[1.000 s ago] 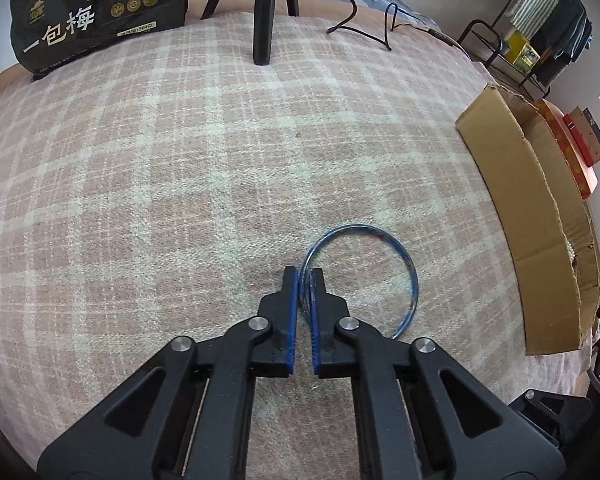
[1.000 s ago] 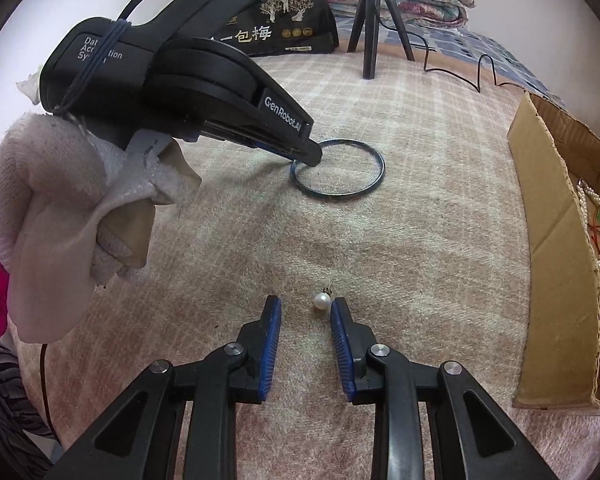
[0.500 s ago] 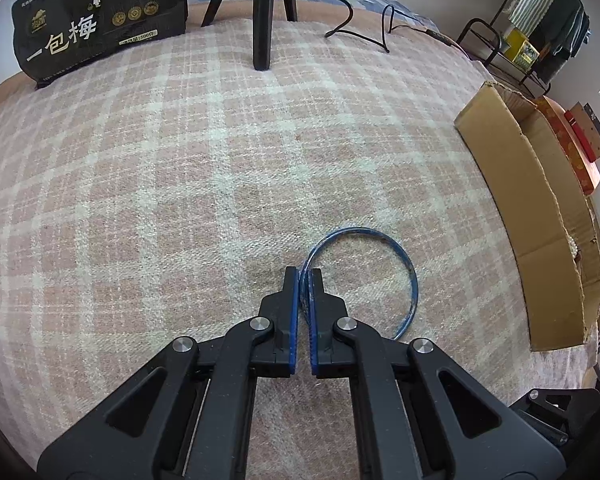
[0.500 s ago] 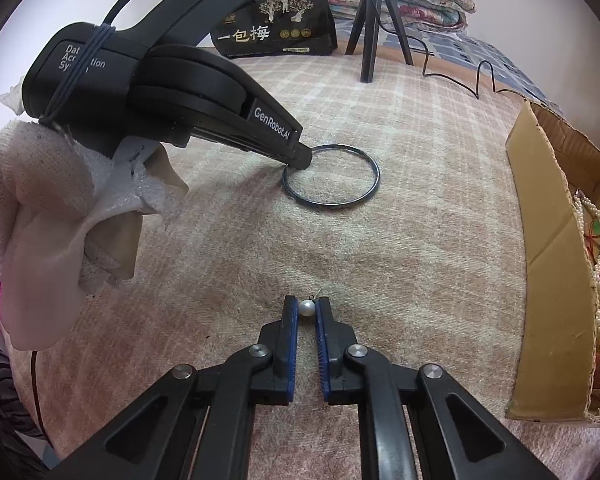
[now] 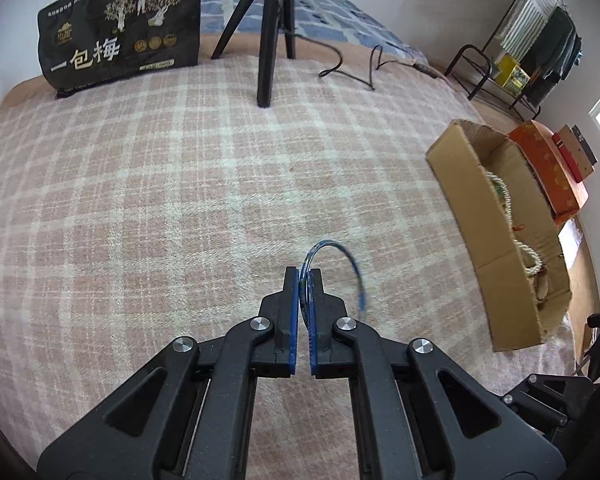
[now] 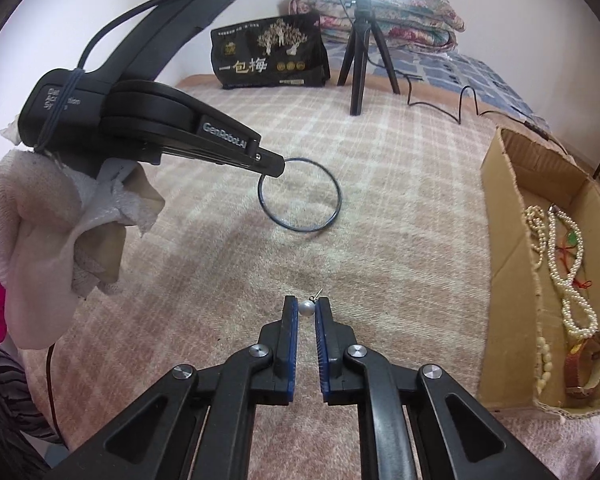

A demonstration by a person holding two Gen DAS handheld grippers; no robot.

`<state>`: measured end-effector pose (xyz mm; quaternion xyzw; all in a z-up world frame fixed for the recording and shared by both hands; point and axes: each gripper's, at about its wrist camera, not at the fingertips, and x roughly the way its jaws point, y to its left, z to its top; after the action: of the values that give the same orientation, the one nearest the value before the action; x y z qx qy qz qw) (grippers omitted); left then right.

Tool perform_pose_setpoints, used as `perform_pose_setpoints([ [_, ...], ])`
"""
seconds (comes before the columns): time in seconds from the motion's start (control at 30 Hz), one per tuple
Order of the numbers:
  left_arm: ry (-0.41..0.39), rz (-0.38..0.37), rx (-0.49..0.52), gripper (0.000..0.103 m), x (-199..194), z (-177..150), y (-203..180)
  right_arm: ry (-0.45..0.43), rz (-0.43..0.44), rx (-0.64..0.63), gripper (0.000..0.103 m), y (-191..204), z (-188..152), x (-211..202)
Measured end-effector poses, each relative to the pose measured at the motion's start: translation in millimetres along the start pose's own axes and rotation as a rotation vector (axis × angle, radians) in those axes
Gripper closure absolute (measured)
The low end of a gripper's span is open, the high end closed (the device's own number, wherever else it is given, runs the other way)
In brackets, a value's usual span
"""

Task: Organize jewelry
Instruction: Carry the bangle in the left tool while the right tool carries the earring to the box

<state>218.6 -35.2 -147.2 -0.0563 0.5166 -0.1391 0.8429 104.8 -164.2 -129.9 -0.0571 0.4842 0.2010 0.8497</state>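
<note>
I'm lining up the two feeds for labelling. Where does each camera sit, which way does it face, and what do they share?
Left wrist: rides on the left claw, facing forward over the plaid blanket; its fingers pinch the blue bangle.
Right wrist: rides on the right claw, facing the same way; its fingers pinch the pearl earring, and the left claw with its gloved hand shows at left.
Shared: bangle, cardboard box, tripod, black bag.

Pink-and-cream plaid blanket (image 5: pixel 140 200) across the frame, black printed snack bag (image 5: pixel 120 24) upper left, black tripod (image 5: pixel 268 32) top centre, black cable (image 5: pixel 352 68) beside it, folded floral quilts (image 6: pixel 400 12) at top, metal rack (image 5: pixel 512 48) upper right.
</note>
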Motion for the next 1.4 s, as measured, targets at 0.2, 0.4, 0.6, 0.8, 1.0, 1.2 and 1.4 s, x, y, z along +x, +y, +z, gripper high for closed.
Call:
perform_pose_setpoints([
  [0.2, -0.045, -0.043, 0.017, 0.102, -25, 1, -16, -0.039, -0.003, 0.0, 0.097, -1, 2, -18],
  [0.4, -0.081, -0.093, 0.009, 0.102, -44, 5, -29, -0.08, 0.002, 0.02, 0.097, -13, 6, -37],
  [0.6, -0.12, -0.136, 0.014, 0.102, -61, 11, -46, -0.134, -0.018, 0.053, 0.097, -34, 11, -61],
  [0.8, -0.15, -0.172, 0.036, 0.102, -71, 15, -67, -0.18, -0.05, 0.102, 0.097, -61, 15, -82],
  [1.0, -0.163, -0.202, 0.063, 0.102, -71, 25, -94, -0.208, -0.07, 0.151, 0.097, -86, 12, -101],
  [1.2, -0.181, -0.238, 0.101, 0.102, -66, 39, -127, -0.21, -0.088, 0.182, 0.097, -105, 7, -108],
  [1.4, -0.175, -0.261, 0.128, 0.102, -50, 58, -154, -0.2, -0.096, 0.22, 0.097, -124, 3, -105],
])
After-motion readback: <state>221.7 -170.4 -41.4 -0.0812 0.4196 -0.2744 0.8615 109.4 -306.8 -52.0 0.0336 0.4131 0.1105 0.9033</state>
